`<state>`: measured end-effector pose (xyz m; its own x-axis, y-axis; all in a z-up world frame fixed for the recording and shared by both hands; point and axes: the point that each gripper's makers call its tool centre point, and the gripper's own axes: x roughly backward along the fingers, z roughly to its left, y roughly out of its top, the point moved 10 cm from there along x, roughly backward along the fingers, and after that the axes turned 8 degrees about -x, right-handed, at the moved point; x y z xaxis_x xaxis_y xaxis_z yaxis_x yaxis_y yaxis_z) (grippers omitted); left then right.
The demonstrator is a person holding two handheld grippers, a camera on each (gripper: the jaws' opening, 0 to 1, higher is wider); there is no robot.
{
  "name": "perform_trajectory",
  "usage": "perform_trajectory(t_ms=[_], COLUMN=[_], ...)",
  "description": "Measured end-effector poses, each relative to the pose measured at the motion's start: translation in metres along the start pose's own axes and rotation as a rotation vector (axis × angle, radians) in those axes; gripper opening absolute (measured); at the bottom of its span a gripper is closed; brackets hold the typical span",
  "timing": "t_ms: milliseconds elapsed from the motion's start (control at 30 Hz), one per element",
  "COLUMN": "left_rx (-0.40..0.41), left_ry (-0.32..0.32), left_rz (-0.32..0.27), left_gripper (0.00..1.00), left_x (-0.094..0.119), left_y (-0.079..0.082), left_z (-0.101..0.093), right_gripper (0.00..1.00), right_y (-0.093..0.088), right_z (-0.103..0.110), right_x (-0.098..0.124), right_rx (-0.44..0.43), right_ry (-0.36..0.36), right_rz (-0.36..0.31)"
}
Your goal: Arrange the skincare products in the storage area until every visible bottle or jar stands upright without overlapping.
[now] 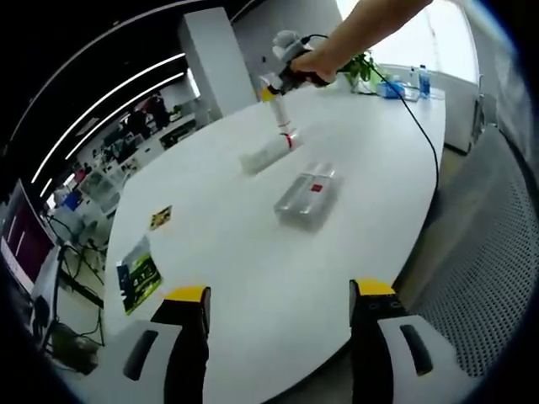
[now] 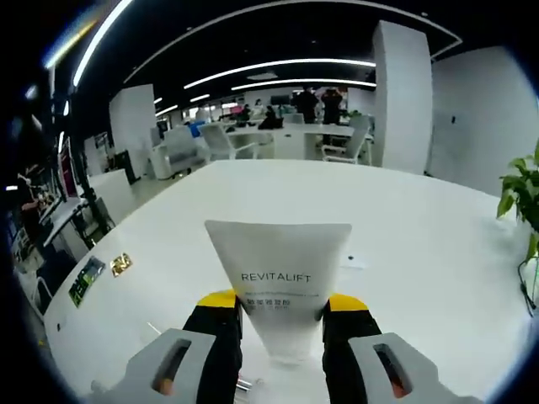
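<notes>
In the left gripper view, a person's bare arm is seen reaching in from the top right, with the hand (image 1: pixel 313 66) wrapped around the handle of the right gripper (image 1: pixel 287 135), which is pointed steeply down at the white tabletop (image 1: pixel 253 269). Its tips are set on the red-banded end of a white tube (image 1: pixel 268 152) that lies flat on the tabletop. Just beside the tube, nearer the camera, a clear plastic box with a red label (image 1: pixel 306 196) is seen resting flat.

In the right gripper view, the right gripper (image 2: pixel 282 313) is shown clenched on the tube (image 2: pixel 279 282), marked REVITALIFT, the wide crimped end being turned away from the camera and the narrower part held between the yellow-tipped jaws.

The left gripper (image 1: pixel 280 305) is held back over the near edge of the tabletop, released, its jaws spread wide with nothing between them. A green leaflet (image 1: pixel 139 275) and a small dark card (image 1: pixel 160 217) are seen lying near the left edge.
</notes>
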<state>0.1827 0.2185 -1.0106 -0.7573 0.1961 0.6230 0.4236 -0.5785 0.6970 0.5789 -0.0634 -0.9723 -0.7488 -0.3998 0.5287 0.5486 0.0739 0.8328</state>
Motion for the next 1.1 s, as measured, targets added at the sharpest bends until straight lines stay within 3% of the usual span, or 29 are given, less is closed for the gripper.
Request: perform_trajectory(t_ms=[600, 1100], left_rx=[-0.002, -0.002], left_ry=[-0.008, -0.005], left_rz=[0.011, 0.017], left_gripper=[0.66, 0.65], left_x=[-0.0015, -0.001], left_y=[-0.0018, -0.0025], left_z=[-0.0006, -0.0001], right_gripper=[0.32, 0.36], right_y=[-0.0057, -0.0037], right_z=[0.0024, 0.0033], right_x=[0.0005, 0.0031], right_rx=[-0.054, -0.07], right_ry=[-0.088, -0.09], right_rz=[-0.035, -0.027])
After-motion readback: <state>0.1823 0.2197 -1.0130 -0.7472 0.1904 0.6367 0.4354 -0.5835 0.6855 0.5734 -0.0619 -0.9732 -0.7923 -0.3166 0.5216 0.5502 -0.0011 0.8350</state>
